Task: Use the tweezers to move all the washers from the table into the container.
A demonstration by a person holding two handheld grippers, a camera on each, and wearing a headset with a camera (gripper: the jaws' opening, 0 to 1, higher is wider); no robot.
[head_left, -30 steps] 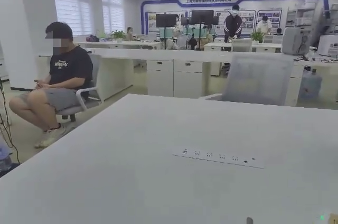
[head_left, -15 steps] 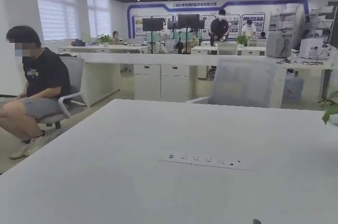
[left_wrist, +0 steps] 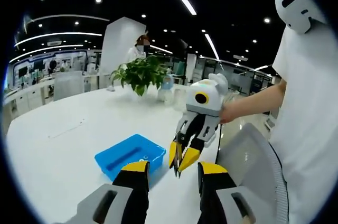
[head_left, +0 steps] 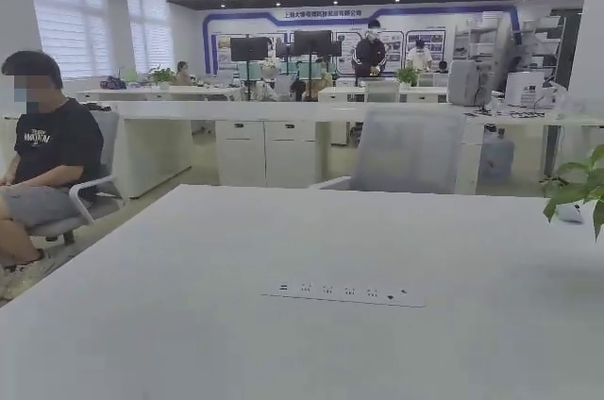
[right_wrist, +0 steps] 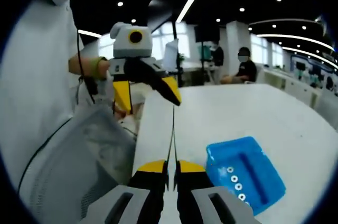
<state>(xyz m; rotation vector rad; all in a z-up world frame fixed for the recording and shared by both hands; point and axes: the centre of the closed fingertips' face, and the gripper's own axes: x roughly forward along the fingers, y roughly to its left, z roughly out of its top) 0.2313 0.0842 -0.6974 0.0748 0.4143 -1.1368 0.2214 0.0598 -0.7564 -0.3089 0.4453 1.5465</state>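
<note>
We are seeing the washers [right_wrist: 234, 178] lying in the container [right_wrist: 261, 174], which is sitting on the table [right_wrist: 253, 108] just right of the tweezers [right_wrist: 173, 129]; a chair [head_left: 408, 150] is standing behind the table.

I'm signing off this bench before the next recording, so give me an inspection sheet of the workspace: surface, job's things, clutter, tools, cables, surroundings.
Surface: white table, with a socket strip set flush in it.
Job's things: blue container on the table, several washers inside; tweezers in the right tool; loose washers on the table: nothing seen.
Clutter: potted plant.
Tools: left tool open, holding nothing; right tool shut on the tweezers.
Cables: one dark lead down the wearer's white shirt.
Surroundings: seated person, grey chair, office desks behind.
</note>
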